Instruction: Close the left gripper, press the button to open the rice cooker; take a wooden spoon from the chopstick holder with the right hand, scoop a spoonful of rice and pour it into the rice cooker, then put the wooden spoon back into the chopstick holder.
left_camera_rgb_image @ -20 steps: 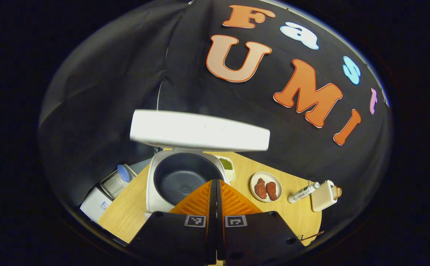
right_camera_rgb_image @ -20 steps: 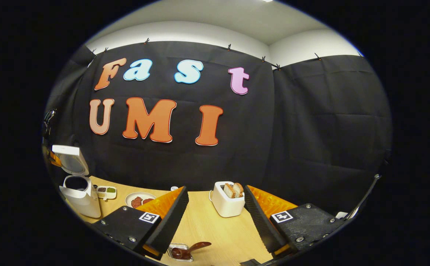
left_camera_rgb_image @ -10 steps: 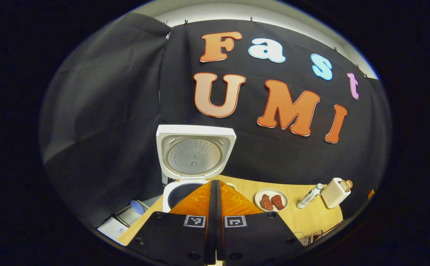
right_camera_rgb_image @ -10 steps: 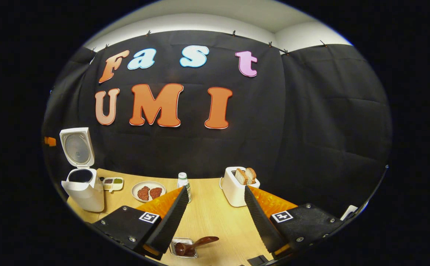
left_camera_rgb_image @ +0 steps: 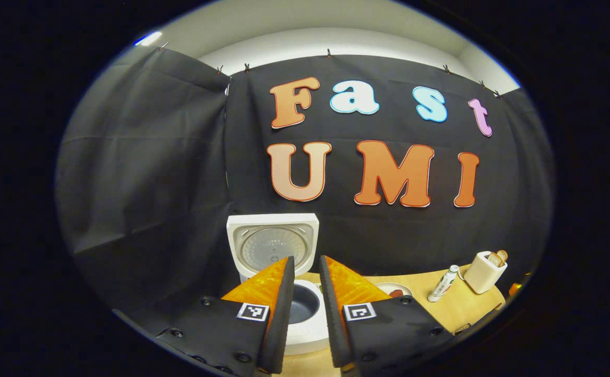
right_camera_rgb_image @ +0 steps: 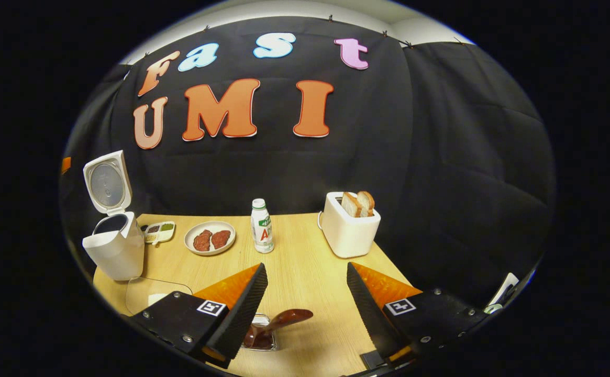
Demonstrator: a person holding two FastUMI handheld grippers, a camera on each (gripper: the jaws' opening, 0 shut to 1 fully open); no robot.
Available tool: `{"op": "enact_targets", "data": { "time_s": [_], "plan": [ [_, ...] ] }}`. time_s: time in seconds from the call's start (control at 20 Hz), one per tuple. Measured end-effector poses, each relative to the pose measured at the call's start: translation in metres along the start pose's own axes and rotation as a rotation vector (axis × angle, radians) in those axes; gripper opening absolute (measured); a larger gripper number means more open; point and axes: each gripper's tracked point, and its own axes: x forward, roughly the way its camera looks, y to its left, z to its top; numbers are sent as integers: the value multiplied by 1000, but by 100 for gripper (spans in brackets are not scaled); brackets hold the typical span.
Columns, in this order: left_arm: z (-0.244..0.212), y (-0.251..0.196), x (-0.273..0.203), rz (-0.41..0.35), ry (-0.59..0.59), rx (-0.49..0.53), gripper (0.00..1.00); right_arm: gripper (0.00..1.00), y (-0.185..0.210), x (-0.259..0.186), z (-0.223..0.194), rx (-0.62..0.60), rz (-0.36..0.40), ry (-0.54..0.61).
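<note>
Hovering both grippers over the table, rice cooker [right_camera_rgb_image: 113, 243] lid up.

My left gripper [left_camera_rgb_image: 305, 272] has a narrow gap between its fingers and grips nothing, the cooker's dark pot straight ahead. My right gripper [right_camera_rgb_image: 307, 280] is spread wide and empty; the wooden spoon [right_camera_rgb_image: 278, 320] sits in the chopstick holder [right_camera_rgb_image: 263, 340] just below, between its fingers. Plate [right_camera_rgb_image: 210, 238], bottle [right_camera_rgb_image: 262, 226] and toaster [right_camera_rgb_image: 349, 225] stand beyond.

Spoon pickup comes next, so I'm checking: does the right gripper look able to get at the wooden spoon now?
Probably yes. The right gripper is open, and the wooden spoon in its holder lies just below and between the fingers, with nothing in between.
</note>
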Motion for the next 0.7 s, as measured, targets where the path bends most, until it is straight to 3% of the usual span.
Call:
{"op": "enact_targets", "data": {
  "time_s": [0.05, 0.15, 0.5, 0.7],
  "plan": [
    [-3, -3, -3, 2, 6, 16, 41, 95, 0, 4, -11, -1, 2, 27],
    [-5, -14, -11, -5, 10, 29, 61, 95, 0, 11, -35, 6, 12, 85],
    [-5, -40, -32, -24, -22, 86, 65, 92, 19, 26, -82, 193, 119, 209],
    [-6, -49, -37, -41, -19, 95, 61, 77, 37, 36, -90, 302, 185, 220]
  ]
}}
